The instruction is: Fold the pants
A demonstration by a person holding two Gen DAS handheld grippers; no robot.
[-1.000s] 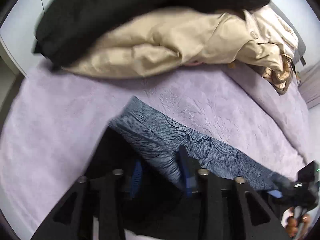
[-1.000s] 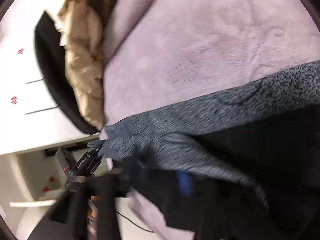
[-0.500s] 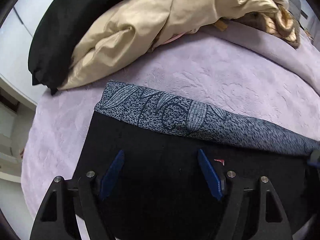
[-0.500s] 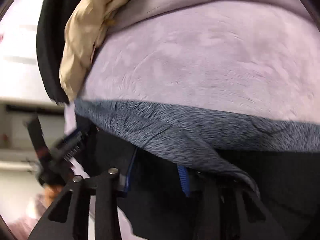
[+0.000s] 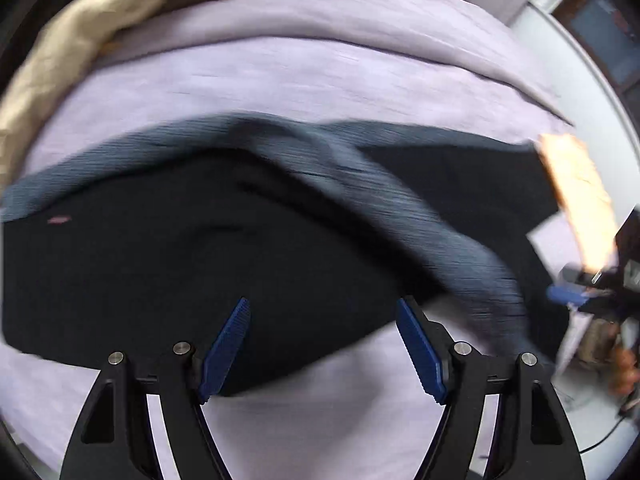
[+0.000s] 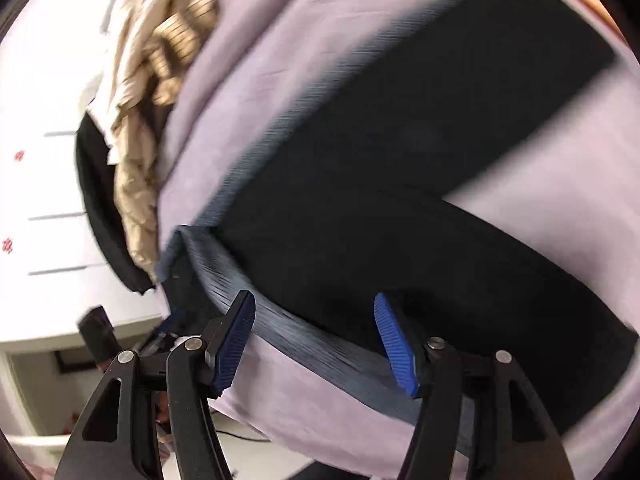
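The black pants with a blue-grey patterned waistband lie on the lilac bedspread. My left gripper is open and empty just above the pants' near edge. In the right wrist view the pants spread out in two legs with the patterned band along their near edge. My right gripper is open and empty over that band. Both views are motion-blurred.
A pile of beige and black clothes sits at the far side of the bed; it also shows in the right wrist view. White drawers stand beyond the bed edge. The right gripper shows at the left wrist view's right edge.
Both grippers have let go of the waistband and opened. The pants now lie flat on the bed, and both grippers have pulled back toward the near edge.
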